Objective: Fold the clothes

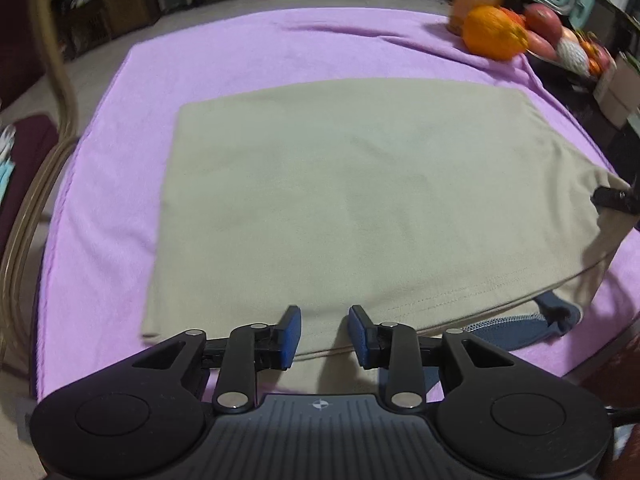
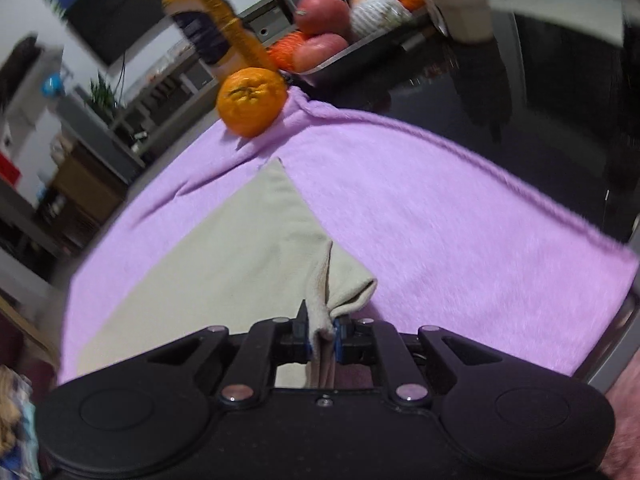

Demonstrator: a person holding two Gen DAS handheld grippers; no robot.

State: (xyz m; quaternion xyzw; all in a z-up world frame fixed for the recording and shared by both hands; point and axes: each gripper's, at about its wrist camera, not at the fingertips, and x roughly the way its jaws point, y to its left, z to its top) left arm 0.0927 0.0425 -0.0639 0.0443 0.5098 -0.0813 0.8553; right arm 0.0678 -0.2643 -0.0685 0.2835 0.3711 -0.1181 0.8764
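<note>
A beige garment point(image 1: 340, 200) lies flat and folded on a purple blanket point(image 1: 104, 208). My left gripper point(image 1: 325, 334) hovers over the garment's near hem, its blue pads point(image 1: 291, 332) apart with nothing pinched between them. My right gripper point(image 2: 323, 334) is shut on a bunched corner of the beige garment point(image 2: 248, 264) and holds it lifted off the purple blanket point(image 2: 440, 220). In the left wrist view, the right gripper's dark tip point(image 1: 614, 200) grips that raised corner at the far right. A blue-grey piece with ribbed trim point(image 1: 520, 326) pokes out from under the hem.
An orange point(image 1: 494, 32) rests on the blanket's far right corner, beside a juice bottle point(image 2: 212, 20) and a tray of fruit point(image 1: 560, 36). A curved wooden chair frame point(image 1: 52, 120) stands at the left. A dark tabletop point(image 2: 460, 92) lies beyond the blanket's right edge.
</note>
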